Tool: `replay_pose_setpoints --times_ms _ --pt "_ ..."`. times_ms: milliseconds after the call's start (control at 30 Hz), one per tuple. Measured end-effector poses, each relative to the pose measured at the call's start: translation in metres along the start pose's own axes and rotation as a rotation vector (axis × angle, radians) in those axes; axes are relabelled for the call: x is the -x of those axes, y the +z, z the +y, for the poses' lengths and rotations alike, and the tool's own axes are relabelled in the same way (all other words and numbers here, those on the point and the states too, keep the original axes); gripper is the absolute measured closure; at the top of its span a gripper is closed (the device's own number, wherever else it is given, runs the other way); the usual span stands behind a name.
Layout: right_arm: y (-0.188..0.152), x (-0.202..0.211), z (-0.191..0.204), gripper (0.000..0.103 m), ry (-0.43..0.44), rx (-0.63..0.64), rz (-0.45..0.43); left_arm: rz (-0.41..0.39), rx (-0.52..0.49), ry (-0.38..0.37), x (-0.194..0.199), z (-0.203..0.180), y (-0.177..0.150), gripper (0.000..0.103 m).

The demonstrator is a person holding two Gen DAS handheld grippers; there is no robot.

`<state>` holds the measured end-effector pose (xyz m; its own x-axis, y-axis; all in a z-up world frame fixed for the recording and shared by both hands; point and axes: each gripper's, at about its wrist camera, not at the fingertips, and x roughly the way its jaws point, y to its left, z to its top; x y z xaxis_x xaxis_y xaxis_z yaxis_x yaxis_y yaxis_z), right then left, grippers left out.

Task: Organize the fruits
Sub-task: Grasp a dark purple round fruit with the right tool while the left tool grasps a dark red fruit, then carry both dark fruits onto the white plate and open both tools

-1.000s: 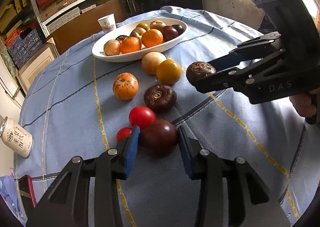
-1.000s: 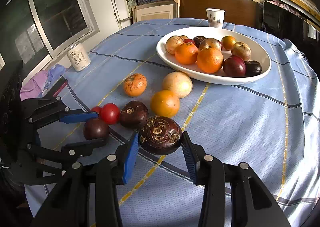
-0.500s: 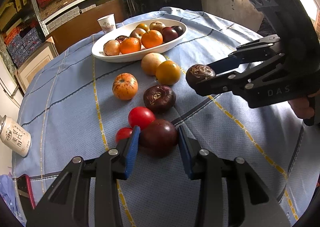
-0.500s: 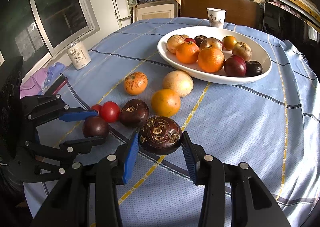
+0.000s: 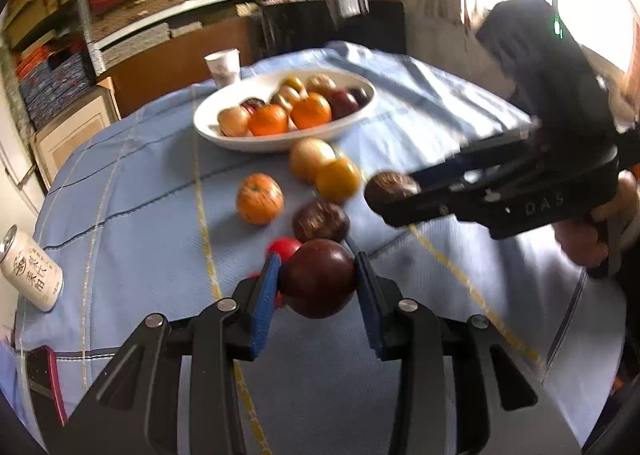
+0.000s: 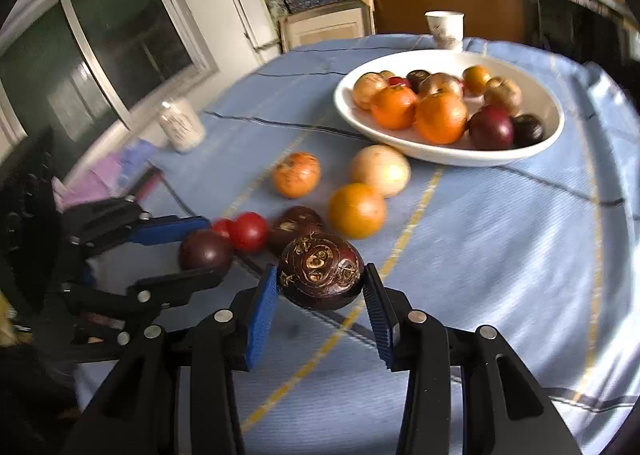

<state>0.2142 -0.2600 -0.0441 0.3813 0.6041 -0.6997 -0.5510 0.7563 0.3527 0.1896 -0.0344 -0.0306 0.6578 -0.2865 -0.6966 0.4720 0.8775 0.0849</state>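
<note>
Both fruits had left the cloth (image 5: 132,183) since a second ago. Left gripper (image 5: 318,279) clamped a smooth plum (image 5: 320,281) between its pads; right gripper (image 6: 320,275) clamped a scarred fruit (image 6: 320,269). Bowl (image 6: 348,111) lay ahead: carry phase likely.

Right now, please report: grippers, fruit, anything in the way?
Left gripper shut on dark plum. Right gripper shut on mangosteen. White bowl ahead, half full. Loose fruit between, orange nearest.
</note>
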Motion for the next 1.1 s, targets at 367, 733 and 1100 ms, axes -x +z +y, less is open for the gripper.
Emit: replay_pose_setpoints --times_ms 367,733,1100 --pt "0.029 0.022 -0.037 0.059 -0.047 -0.154 -0.251 -0.069 0.217 0.008 -0.006 0.059 0.045 0.066" --pt "0.067 0.017 -0.087 0.059 -0.228 -0.264 -0.421 -0.078 0.182 0.041 -0.076 0.059 0.135 0.066" --pt "0.098 -0.007 -0.108 0.037 -0.236 -0.231 -0.383 -0.069 0.160 0.177 -0.112 0.057 0.164 0.011"
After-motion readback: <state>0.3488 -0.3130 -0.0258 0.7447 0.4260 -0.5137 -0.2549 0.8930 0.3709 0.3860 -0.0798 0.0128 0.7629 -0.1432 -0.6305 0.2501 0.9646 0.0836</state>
